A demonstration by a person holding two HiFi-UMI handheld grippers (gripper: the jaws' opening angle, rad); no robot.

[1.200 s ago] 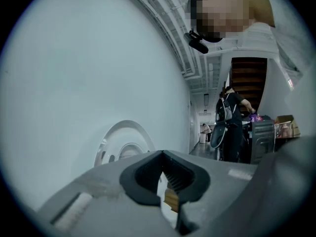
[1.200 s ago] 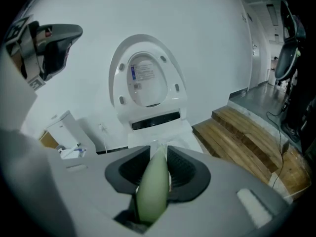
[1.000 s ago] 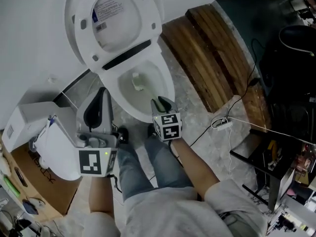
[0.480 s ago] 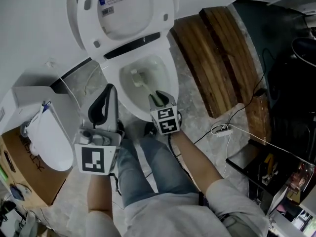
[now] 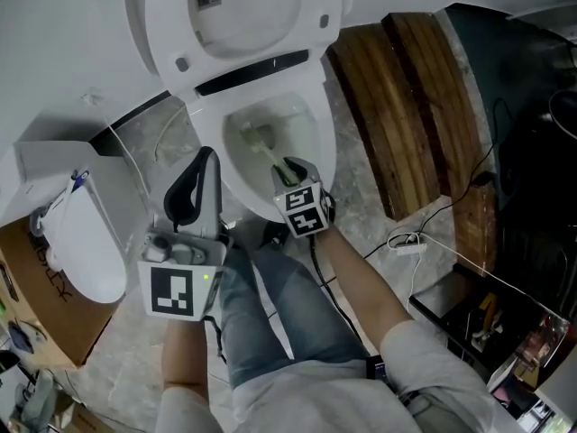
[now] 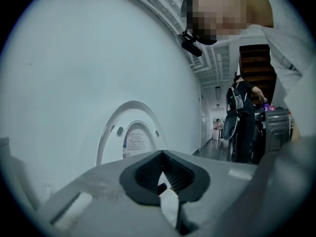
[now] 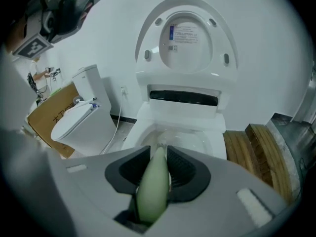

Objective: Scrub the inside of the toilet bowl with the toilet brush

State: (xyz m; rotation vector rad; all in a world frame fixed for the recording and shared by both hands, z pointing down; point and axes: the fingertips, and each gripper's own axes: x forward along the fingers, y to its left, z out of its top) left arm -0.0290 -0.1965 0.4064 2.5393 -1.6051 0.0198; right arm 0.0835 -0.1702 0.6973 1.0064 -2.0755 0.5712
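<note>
Pale-green toilet brush (image 5: pixel 267 151) handle sits clamped in right tongs (image 5: pixel 290 169), bristles inside toilet bowl (image 5: pixel 322 152); left tongs (image 5: pixel 204 164), at eight o'clock, pinched together, empty.

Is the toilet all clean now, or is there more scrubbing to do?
Probably not yet. Done: the lid is up, and the right hand-held gripper is shut on the green toilet brush. In hand: its bristles sit down inside the toilet bowl. Left: scrubbing round the walls; how clean they are can't be told. The left hand-held gripper is shut, holding nothing.
</note>
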